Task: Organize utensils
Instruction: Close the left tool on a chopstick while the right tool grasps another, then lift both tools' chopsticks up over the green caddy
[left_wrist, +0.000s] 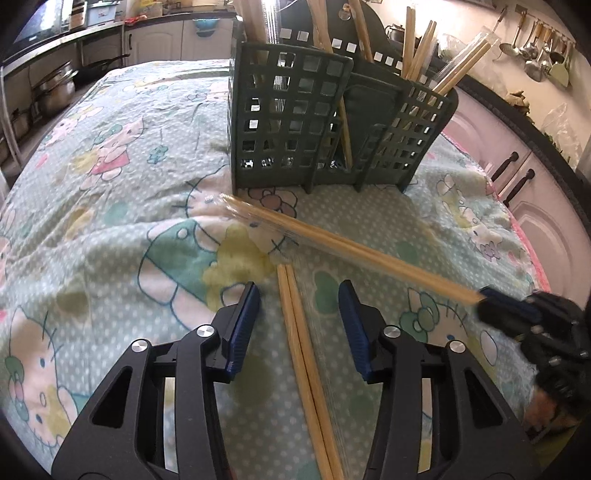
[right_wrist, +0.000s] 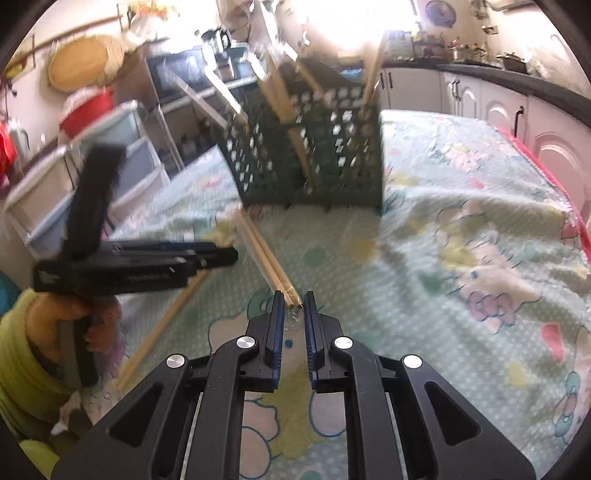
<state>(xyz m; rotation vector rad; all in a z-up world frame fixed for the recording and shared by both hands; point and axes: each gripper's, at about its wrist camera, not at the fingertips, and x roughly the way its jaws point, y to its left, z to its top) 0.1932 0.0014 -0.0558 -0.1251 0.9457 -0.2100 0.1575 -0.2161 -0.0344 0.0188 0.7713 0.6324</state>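
No text, label, brand or number can be read in either view. The side of the left gripper (right_wrist: 140, 264), at the left of the right wrist view, carries pale markings too blurred to make out.

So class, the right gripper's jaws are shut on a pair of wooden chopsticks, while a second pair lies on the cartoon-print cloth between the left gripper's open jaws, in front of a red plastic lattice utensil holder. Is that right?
One error: the plastic lattice utensil holder is dark green, not red, as the left wrist view shows. The rest stands.
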